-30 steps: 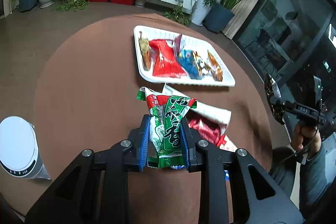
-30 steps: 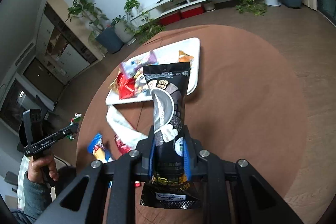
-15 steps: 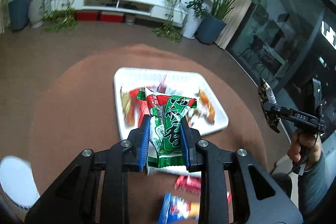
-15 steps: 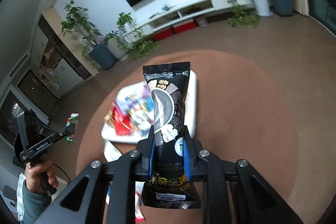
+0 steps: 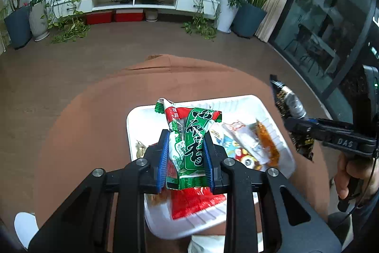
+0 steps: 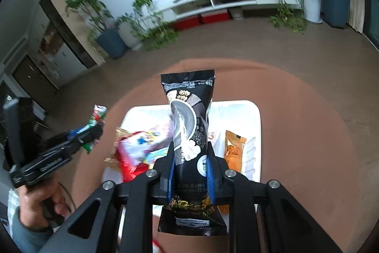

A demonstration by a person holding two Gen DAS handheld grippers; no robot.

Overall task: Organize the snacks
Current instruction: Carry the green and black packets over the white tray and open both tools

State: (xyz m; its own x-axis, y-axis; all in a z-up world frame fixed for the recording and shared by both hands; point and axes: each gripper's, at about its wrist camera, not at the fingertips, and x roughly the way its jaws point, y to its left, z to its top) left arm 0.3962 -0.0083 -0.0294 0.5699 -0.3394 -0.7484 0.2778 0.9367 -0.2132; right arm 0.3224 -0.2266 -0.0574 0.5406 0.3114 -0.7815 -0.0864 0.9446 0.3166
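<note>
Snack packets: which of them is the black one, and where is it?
The black packet, clamped in the right hand-held gripper above the white tray; the others are green, red or orange.

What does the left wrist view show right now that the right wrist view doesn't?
Only the left wrist view shows the left gripper clamped head-on on the green snack packet. Only the right wrist view shows the right gripper clamped head-on on the black pouch. Both show the white tray of snacks and the brown table.

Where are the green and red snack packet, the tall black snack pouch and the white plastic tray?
green and red snack packet [image 5: 189,146]: left wrist view, printed front.
tall black snack pouch [image 6: 188,115]: right wrist view, upper front.
white plastic tray [image 6: 257,129]: right wrist view, right rim.
</note>
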